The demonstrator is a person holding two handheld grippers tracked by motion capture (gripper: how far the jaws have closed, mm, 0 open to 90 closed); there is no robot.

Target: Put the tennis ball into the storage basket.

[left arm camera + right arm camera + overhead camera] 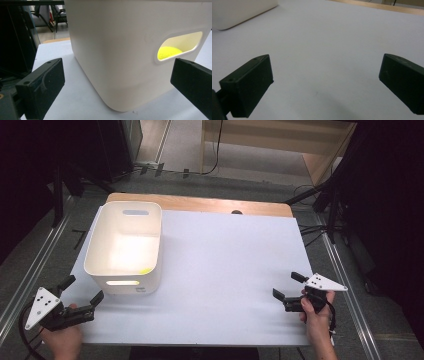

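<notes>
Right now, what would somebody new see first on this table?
A big white bin stands at the table's left, on a white sheet. Through its handle hole, something bright yellow glows inside. The left gripper hovers open near the bin; the right gripper is open at the sheet's right edge.

The white bin (125, 247) stands at the desk's (230, 270) left rear and blocks the way straight ahead of the left gripper (80, 292), whose spread fingers sit just short of its near wall. From the bin's right side across to the right gripper (286, 287), the white desk surface lies bare and open.
</notes>
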